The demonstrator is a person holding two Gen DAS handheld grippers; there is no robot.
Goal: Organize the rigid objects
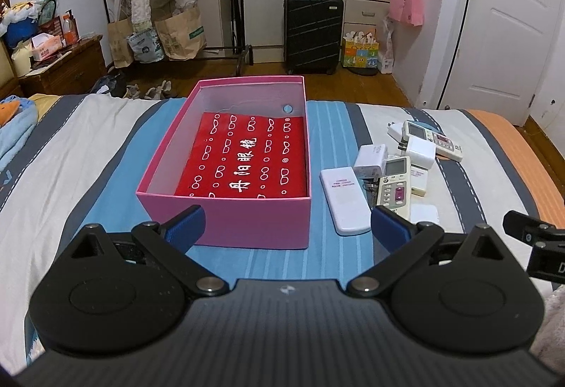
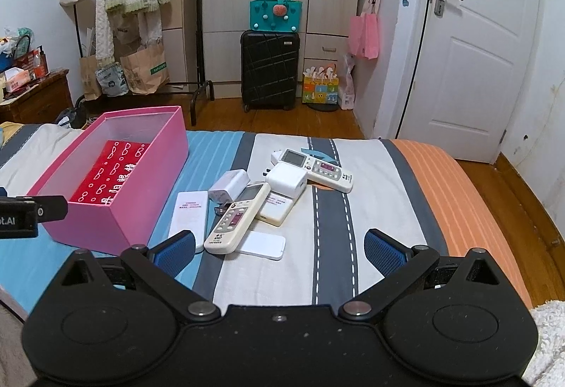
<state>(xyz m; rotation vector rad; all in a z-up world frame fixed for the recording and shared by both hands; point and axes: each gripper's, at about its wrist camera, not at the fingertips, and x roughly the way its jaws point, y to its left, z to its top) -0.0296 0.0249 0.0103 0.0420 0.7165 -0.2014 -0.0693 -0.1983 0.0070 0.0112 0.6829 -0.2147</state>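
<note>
- Your left tool (image 1: pixel 287 222) hangs over the bed (image 1: pixel 88 154) with its blue pads spread wide and nothing between them. It faces the near wall of the pink box (image 1: pixel 247 224).
- Your right tool (image 2: pixel 279 247) is also released, pads wide apart and empty. It hovers over the bed just this side of the pile of devices.
- The box sits open on the blue stripe of the bedcover. A red sheet (image 1: pixel 243 161) with white characters lies flat on its floor.
- All the loose things lie to the right of the box, on the bed.
- Nearest the box is a plain white remote (image 2: pixel 189 217), lying lengthwise, just beside the box wall.
- Right of it, a cream remote (image 2: pixel 238 217) with a screen and a pink button panel lies slanted. Its lower end rests on a flat white card (image 2: pixel 263 245).
- A small white charger (image 2: pixel 229 189) sits at the top of those two remotes, touching the cream one.
- A bigger white charger (image 2: pixel 286 180) lies farther right, resting on a cream slab (image 2: pixel 277 208).
- Farthest from the box, a white remote (image 2: pixel 317 168) with a screen lies crosswise behind the bigger charger.
- Beyond the bed's foot, past the box, stands a black suitcase (image 2: pixel 270 69) with a teal bag (image 2: pixel 275 12) on top.
</note>
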